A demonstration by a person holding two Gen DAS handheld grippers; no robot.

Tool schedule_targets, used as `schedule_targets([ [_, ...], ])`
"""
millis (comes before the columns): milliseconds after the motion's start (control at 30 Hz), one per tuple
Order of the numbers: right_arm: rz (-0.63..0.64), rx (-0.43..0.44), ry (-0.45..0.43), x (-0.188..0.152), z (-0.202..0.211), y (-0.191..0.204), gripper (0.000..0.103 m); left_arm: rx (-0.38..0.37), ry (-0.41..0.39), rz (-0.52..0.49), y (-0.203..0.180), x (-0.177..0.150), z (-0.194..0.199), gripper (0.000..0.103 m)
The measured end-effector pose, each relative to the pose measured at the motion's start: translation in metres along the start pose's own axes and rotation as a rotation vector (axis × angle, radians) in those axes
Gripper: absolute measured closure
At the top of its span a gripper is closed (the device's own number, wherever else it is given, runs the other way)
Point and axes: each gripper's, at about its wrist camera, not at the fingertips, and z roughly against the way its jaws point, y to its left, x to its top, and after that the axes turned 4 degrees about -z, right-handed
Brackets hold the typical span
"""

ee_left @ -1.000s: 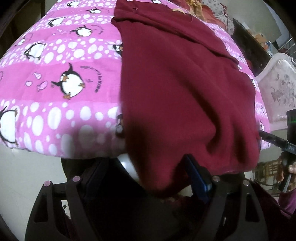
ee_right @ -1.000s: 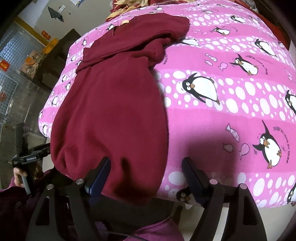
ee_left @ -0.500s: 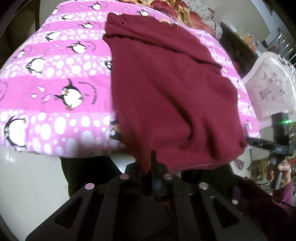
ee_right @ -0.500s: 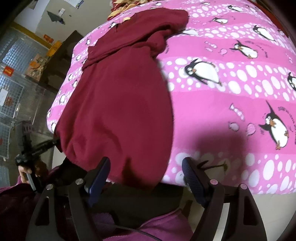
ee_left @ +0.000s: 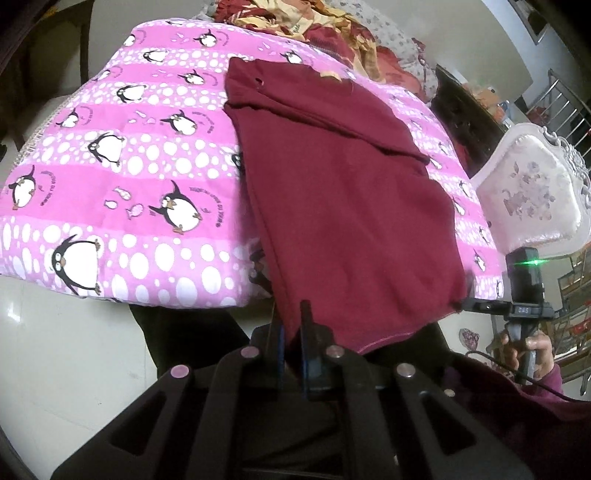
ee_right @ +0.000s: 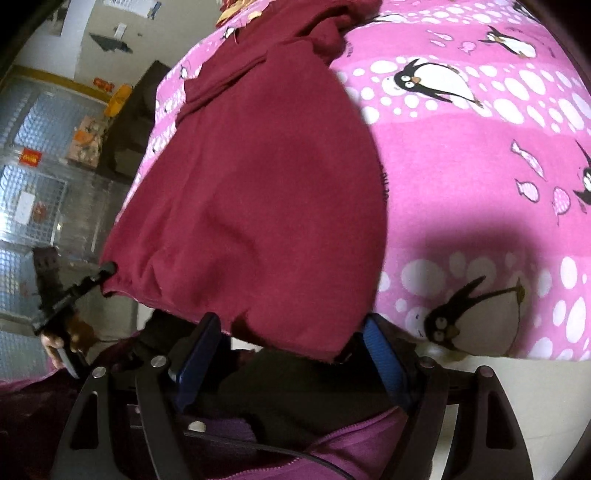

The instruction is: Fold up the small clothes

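A dark red garment lies lengthwise on the pink penguin blanket, its near hem hanging over the bed's front edge. My left gripper is shut on the hem's left corner. In the right wrist view the same garment fills the middle. My right gripper is open, its blue-padded fingers either side of the hem's right corner, not pinching it. Each gripper shows small in the other's view: the right one and the left one, both at the hem's far corner.
A heap of other clothes lies at the bed's far end. A white padded headboard or chair stands to the right of the bed. Pale tiled floor runs below the blanket's front edge. A dark cabinet stands to the left.
My left gripper closed on the hem and drew back and up, stretching the garment flatter. My right gripper stayed open and moved closer in under the hem's right corner.
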Motion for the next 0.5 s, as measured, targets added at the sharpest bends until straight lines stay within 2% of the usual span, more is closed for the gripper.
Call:
schedule_targets([
  [233,-0.008,0.100,-0.041,0.003,0.017,0.001,0.019,0.008,0.013,0.043,0.011,0.002,-0.004,0.097],
  [333,-0.020,0.047,-0.043,0.005,0.012,-0.002,0.019,0.010,0.026,0.039,0.009,0.000,-0.010,0.097],
  [433,-0.039,0.059,-0.044,0.005,0.005,-0.005,0.020,0.020,0.032,0.024,0.006,0.000,-0.013,0.097],
  [467,-0.034,0.062,-0.051,0.003,0.002,-0.004,0.021,0.022,0.035,0.022,0.006,0.000,-0.014,0.097],
  [500,-0.030,0.063,-0.052,0.003,0.001,-0.003,0.029,0.024,0.038,0.022,0.005,0.000,-0.016,0.097],
])
